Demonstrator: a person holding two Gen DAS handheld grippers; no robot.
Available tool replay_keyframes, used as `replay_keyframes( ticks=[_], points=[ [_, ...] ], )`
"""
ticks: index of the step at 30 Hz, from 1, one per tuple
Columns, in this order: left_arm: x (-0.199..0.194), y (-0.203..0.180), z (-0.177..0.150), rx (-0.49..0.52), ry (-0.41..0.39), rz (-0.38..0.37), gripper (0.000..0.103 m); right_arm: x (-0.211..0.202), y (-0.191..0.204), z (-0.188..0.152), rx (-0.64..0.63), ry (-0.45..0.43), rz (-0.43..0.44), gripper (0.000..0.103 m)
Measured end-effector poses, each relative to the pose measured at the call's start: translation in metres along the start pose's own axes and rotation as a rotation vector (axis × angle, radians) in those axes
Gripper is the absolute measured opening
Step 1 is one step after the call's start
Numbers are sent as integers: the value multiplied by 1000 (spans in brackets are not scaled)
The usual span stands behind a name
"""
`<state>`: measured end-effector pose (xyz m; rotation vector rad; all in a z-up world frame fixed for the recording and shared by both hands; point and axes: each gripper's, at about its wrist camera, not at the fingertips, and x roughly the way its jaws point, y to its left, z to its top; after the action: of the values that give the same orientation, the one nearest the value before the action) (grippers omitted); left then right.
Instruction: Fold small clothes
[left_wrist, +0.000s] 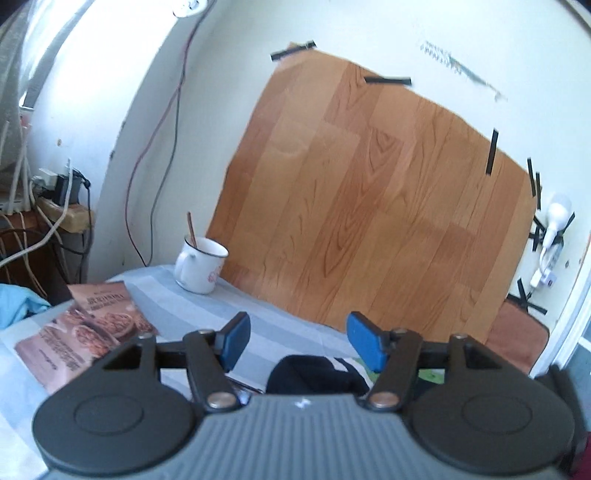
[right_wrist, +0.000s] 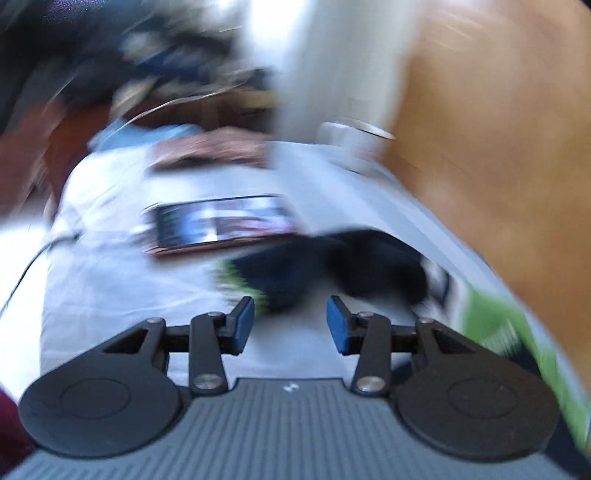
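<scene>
1. Wood-grain panel (left_wrist: 369, 206) – taped to the white wall, fills 12 to 3 o'clock of the left wrist view; a blurred tan mass at 2 o'clock in the right wrist view.
2. Table cloth (left_wrist: 207, 306), pale grey w/ stripes – covers the surface below both grippers.
3. Snack pouch (left_wrist: 85, 332), brown, lying flat at 9 o'clock, well apart from the garment.
4. Dark garment (right_wrist: 332, 266) – black/navy w/ a green-striped edge, bunched on the cloth just ahead of the right fingertips at 12 o'clock; in the left wrist view only a black lump shows at 6 o'clock, under the pads.
5. Phone (right_wrist: 221, 225), screen lit, lying beside the garment at 10 o'clock; blurred.
6. Mug (left_wrist: 199, 267), white enamel, stick standing in it, at 10 o'clock near the panel's foot.
7. Left gripper (left_wrist: 299, 341) – released, blue pads apart, nothing between them.
8. Right gripper (right_wrist: 291, 325) – released, pads apart over bare cloth, garment not touched.
</scene>
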<state>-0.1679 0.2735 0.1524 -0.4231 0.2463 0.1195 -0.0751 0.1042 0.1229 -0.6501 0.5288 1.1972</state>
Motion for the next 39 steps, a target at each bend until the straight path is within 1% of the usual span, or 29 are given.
replay_keyframes(
  ticks=[2,4,6,8,9,10,11,13,15,16,19,22,24,25,26,30,33,35,37,39],
  points=[
    [-11,7,4,-11,-20,3,62,16,15,8,-90,25,17,47],
    [-19,13,4,-23,-31,8,63,33,22,13,-130,57,-3,47],
    [-23,19,5,-35,-35,13,63,55,14,16,-117,100,-14,47],
    [-26,23,5,-40,-35,19,63,68,1,19,-45,97,7,45],
    [-27,24,4,-41,-35,22,63,72,-8,22,2,105,35,21],
    [-28,25,4,-42,-36,24,63,73,-16,27,54,107,64,9],
    [-29,26,4,-44,-37,25,63,70,-24,32,93,86,53,8],
    [-31,28,4,-52,-44,27,63,56,-42,45,140,15,25,8],
    [-29,31,6,-73,-48,26,63,34,-78,62,262,-55,11,8],
    [-26,31,6,-83,-46,25,63,19,-99,71,330,-107,-1,8],
    [-15,29,5,-99,-23,23,64,-27,-160,92,500,-263,-71,8],
    [2,20,0,-91,18,6,65,-71,-206,88,615,-348,-149,8],
    [16,10,-2,-78,42,-13,68,-99,-233,70,687,-369,-196,8],
    [24,6,-2,-71,55,-25,71,-109,-245,58,717,-371,-217,8],
    [33,1,-2,-65,67,-39,73,-122,-255,43,748,-371,-235,8],
    [78,-35,-7,-35,134,-88,73,-159,-283,-31,899,-361,-279,8],
    [117,-62,-14,-16,190,-114,73,-175,-290,-87,999,-358,-309,8],
    [145,-79,-20,2,227,-117,73,-182,-290,-123,1053,-344,-331,8],
    [178,-96,-30,26,272,-97,74,-186,-289,-158,1109,-333,-352,8],
    [217,-107,-41,39,343,-69,75,-190,-289,-191,1171,-323,-375,8]
  ],
)
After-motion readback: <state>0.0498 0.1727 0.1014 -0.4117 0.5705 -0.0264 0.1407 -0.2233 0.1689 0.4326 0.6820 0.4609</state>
